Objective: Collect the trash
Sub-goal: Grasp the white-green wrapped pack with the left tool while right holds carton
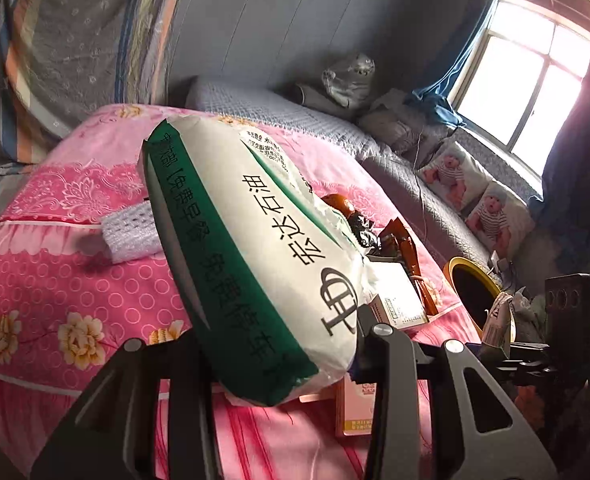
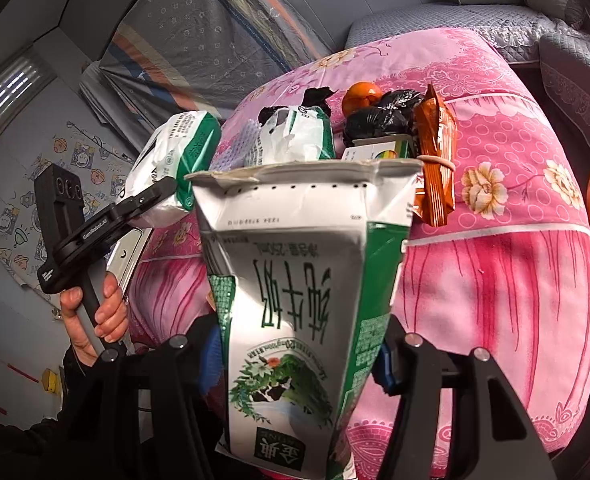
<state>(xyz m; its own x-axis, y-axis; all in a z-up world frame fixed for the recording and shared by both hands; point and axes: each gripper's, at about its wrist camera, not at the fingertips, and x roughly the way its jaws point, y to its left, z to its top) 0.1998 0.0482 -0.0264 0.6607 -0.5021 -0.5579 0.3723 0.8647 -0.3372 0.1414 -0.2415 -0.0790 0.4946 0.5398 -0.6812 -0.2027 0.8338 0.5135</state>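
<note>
Both tongs are clamped: left (image 1: 279, 344) on a tissue pack (image 1: 255, 256), right (image 2: 295, 344) on a milk carton (image 2: 295, 280), each hiding the bed (image 2: 495, 280) behind.

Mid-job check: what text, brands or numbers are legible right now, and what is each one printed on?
"宏达石油": white-and-green tissue pack held in the left gripper.
"免费停车": its green side band.
"纯牛奶": milk carton held in the right gripper, seen upside down.
"金典": carton's green badge.
Fine print on both, and on the small boxes on the pink bedspread, is unreadable.

Litter (image 2: 379, 120) crowding pink bedspread (image 2: 515, 152)
</note>
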